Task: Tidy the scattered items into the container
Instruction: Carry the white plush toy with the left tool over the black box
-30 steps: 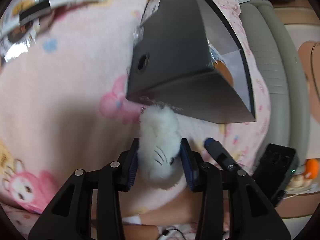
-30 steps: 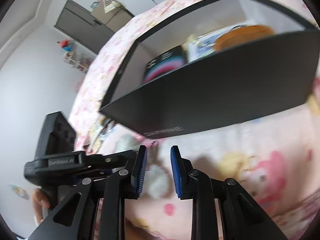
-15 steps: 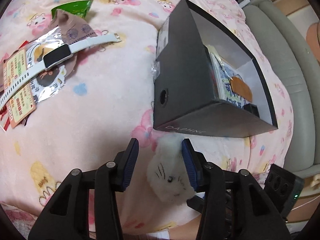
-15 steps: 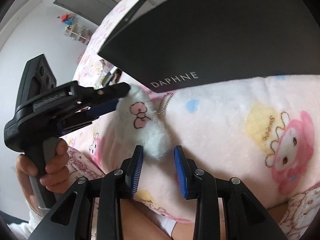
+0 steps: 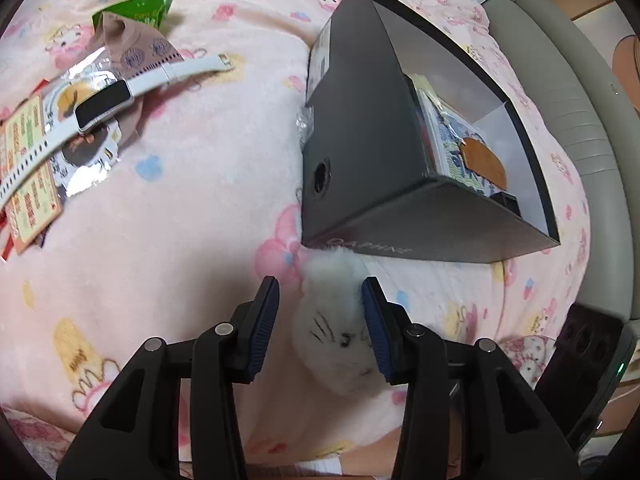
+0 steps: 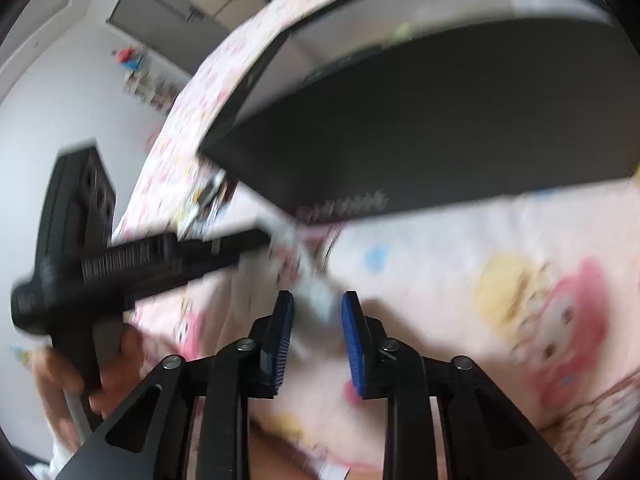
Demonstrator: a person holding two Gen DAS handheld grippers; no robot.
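Observation:
A white plush cat (image 5: 336, 328) hangs in front of the black box (image 5: 360, 152), which lies open on the pink blanket. My left gripper (image 5: 320, 300) straddles the plush: its right pad touches the fur and a gap shows at its left pad. In the blurred right wrist view, the plush's other end (image 6: 316, 300) fills the space between the pads of my right gripper (image 6: 318, 308), whose jaws are closing on it. The left gripper (image 6: 256, 240) reaches in from the left there. The box (image 6: 440, 120) holds packets and an orange-patched item (image 5: 480, 160).
A white smartwatch (image 5: 104, 98) lies across snack packets (image 5: 32, 152) at the far left, with a green packet (image 5: 136, 8) behind them. A grey cushioned edge (image 5: 580, 100) runs along the right. A hand (image 6: 116, 364) holds the left gripper's handle.
The plush went from a full squeeze between the left pads to resting against only the right one. The right gripper widened, came up around the plush's lower end and narrowed again.

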